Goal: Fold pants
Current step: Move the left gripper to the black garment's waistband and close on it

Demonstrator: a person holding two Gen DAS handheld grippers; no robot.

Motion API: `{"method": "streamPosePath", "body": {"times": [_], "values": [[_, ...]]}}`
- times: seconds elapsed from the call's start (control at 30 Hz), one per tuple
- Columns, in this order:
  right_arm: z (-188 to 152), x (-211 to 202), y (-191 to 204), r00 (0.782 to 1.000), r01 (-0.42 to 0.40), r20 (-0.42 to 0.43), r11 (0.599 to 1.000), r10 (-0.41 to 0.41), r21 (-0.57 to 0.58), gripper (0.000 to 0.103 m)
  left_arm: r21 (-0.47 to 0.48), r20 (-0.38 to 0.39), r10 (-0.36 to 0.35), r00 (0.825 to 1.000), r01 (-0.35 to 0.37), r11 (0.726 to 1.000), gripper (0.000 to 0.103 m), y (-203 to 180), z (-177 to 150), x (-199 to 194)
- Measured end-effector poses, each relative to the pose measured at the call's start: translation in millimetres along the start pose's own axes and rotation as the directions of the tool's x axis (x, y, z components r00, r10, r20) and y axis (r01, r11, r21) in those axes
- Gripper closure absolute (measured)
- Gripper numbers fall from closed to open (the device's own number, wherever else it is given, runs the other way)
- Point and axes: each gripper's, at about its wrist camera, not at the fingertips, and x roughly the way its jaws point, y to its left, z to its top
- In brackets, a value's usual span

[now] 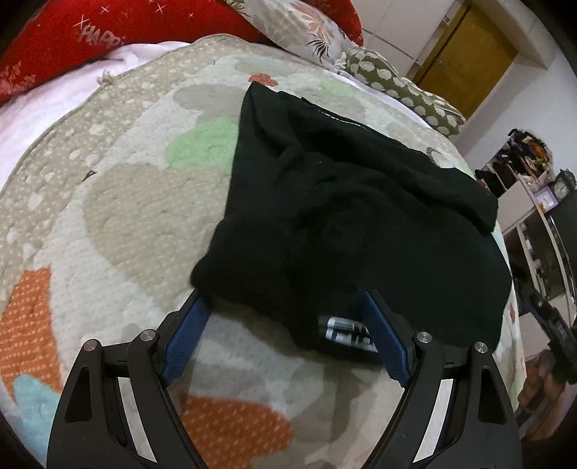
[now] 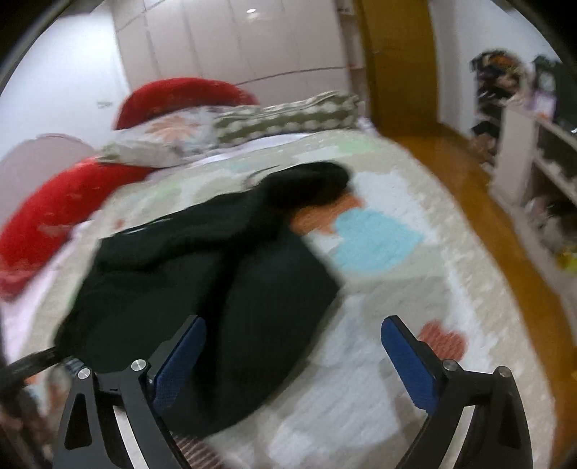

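Note:
Black pants (image 1: pixel 353 216) lie folded in a rumpled heap on a patterned quilt (image 1: pixel 126 216). A striped label (image 1: pixel 346 330) shows at their near edge. My left gripper (image 1: pixel 285 299) is open, its blue pads either side of the near edge of the pants, low over the quilt. In the right wrist view the pants (image 2: pixel 202 274) lie left of centre, blurred by motion. My right gripper (image 2: pixel 294 324) is open and empty, above the pants' near right edge and the quilt (image 2: pixel 378 288).
Red pillows (image 1: pixel 65 39) and floral cushions (image 1: pixel 313 32) lie at the head of the bed. A wooden floor (image 2: pixel 487 202), white shelves with clutter (image 2: pixel 533 162) and a yellow door (image 1: pixel 465 61) are to the right of the bed.

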Motion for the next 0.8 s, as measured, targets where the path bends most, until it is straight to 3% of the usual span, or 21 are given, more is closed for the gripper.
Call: {"method": "streamPosePath", "body": {"times": [0.07, 0.13, 0.2, 0.23, 0.27, 0.33, 0.43, 0.63, 0.7, 0.8], "values": [[8.4, 9.7, -15.6, 0.999, 0.045, 0.017, 0.997, -0.046, 0.069, 0.006, 0.010, -0.008, -0.020, 1.000, 0.020, 1.000, 0.018, -4.7, 4.3, 3.1], [14.0, 32.3, -32.7, 0.999, -0.038, -0.017, 0.986, 0.041, 0.161, 0.008, 0.004, -0.019, -0.052, 0.998, 0.052, 0.999, 0.018, -7.6, 7.0, 8.1], [15.2, 52.3, -35.9, 0.992, -0.094, -0.061, 0.978, 0.107, 0.188, 0.033, 0.005, -0.005, -0.089, 0.996, 0.089, 0.996, 0.018, -11.4, 9.2, 12.6], [14.5, 65.2, -33.0, 0.988, -0.112, -0.085, 0.976, 0.130, 0.185, 0.063, 0.010, 0.005, -0.103, 0.995, 0.103, 0.995, 0.023, -13.0, 10.5, 13.9], [14.5, 67.5, -30.5, 0.990, -0.101, -0.081, 0.979, 0.116, 0.176, 0.070, 0.017, 0.020, -0.116, 0.993, 0.116, 0.993, 0.049, -14.3, 10.7, 15.6], [16.6, 62.3, -24.6, 0.987, -0.141, -0.055, 0.976, 0.151, 0.164, 0.094, 0.012, 0.005, -0.089, 0.996, 0.089, 0.996, 0.078, -16.0, 14.2, 20.2], [19.2, 29.8, -23.0, 0.984, -0.177, 0.005, 0.972, 0.178, 0.158, 0.096, -0.014, 0.008, -0.139, 0.990, 0.139, 0.990, 0.092, -9.5, 18.3, 9.1], [-3.6, -61.4, -27.6, 0.985, -0.147, 0.106, 0.985, 0.138, 0.086, 0.097, 0.056, 0.098, -0.156, 0.983, 0.151, 0.987, 0.093, -3.1, 16.1, -42.3], [-16.2, -75.2, -38.7, 0.990, -0.110, 0.101, 0.989, 0.100, 0.097, 0.097, 0.071, 0.092, -0.142, 0.986, 0.136, 0.988, 0.093, 0.9, 11.5, -46.3], [-44.6, -62.8, -64.2, 1.000, 0.000, -0.030, 0.992, 0.004, 0.125, 0.093, 0.058, 0.046, -0.124, 0.991, 0.121, 0.991, 0.093, 9.1, 0.9, -32.8]]}}
